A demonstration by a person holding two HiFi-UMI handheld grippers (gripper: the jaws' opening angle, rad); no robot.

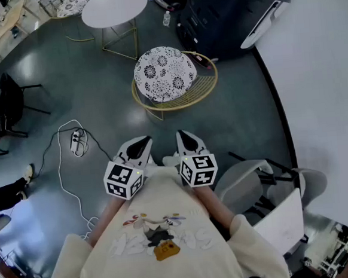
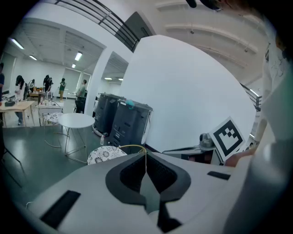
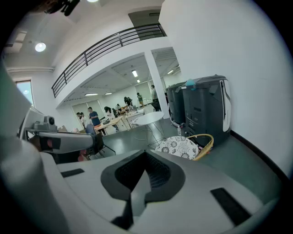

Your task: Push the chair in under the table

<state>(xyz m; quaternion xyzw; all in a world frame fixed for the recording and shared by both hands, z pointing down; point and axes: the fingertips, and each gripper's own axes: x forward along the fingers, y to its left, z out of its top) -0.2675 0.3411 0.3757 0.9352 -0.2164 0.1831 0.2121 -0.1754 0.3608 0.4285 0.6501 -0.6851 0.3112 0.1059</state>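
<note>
I judge the pushing not yet begun. A power strip (image 1: 77, 140) lies on the floor at my left, off my line. My left claw (image 1: 138, 145) is clenched, empty. The round table (image 1: 114, 7) stands beyond the chair (image 1: 166, 73), apart from it; next I'd close in and shove. My right claw (image 1: 186, 139) is clenched too, empty. A dark machine (image 1: 224, 11) crowds the chair's right.

Glossy dark grey floor (image 1: 98, 93). A white wall (image 1: 324, 63) curved away right of the right claw (image 1: 186, 138). Dark grey machines (image 1: 224, 17) stood against it, far ahead. A black chair (image 1: 12, 100) sat well left of the left claw (image 1: 138, 144), with a white cable (image 1: 59, 162) and power strip (image 1: 77, 141) nearer on that side. Ceiling strip lights (image 2: 78, 55) were on, and a railed balcony (image 3: 105, 45) ran overhead.
</note>
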